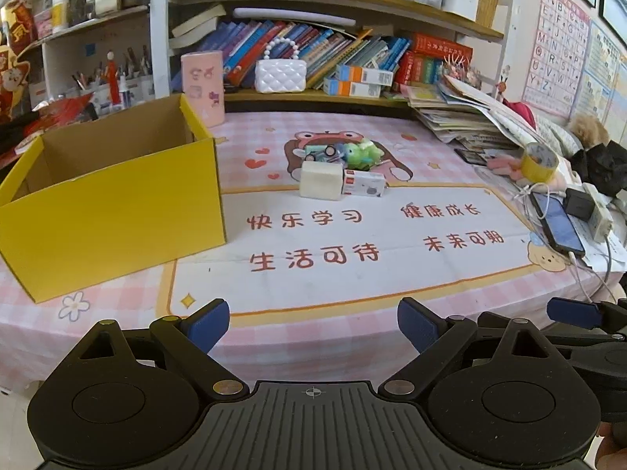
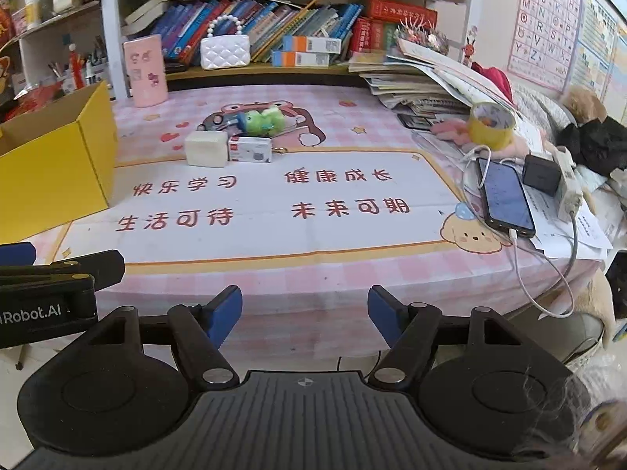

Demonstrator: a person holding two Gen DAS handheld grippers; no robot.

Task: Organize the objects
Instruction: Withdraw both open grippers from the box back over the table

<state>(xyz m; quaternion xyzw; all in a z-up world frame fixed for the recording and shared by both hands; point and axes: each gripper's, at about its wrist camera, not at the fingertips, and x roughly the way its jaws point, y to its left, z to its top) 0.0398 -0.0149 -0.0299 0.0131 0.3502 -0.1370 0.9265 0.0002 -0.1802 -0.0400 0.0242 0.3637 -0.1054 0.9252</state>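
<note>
A small pile of objects lies mid-table: a white block (image 1: 320, 180) (image 2: 206, 149), a small white-and-red box (image 1: 364, 183) (image 2: 250, 149), a green frog toy (image 1: 358, 154) (image 2: 261, 119) and small items behind them. An open yellow cardboard box (image 1: 113, 211) (image 2: 51, 164) stands to the left. My left gripper (image 1: 313, 325) is open and empty, near the table's front edge. My right gripper (image 2: 305, 313) is open and empty, also at the front edge, to the right of the left one.
A phone (image 2: 505, 196) on a cable, a charger and power strip (image 2: 564, 184) and a yellow tape roll (image 2: 491, 125) lie at the right. Stacked papers (image 2: 423, 90), a pink case (image 2: 145, 72) and a white handbag (image 2: 225, 49) stand at the back by the bookshelf.
</note>
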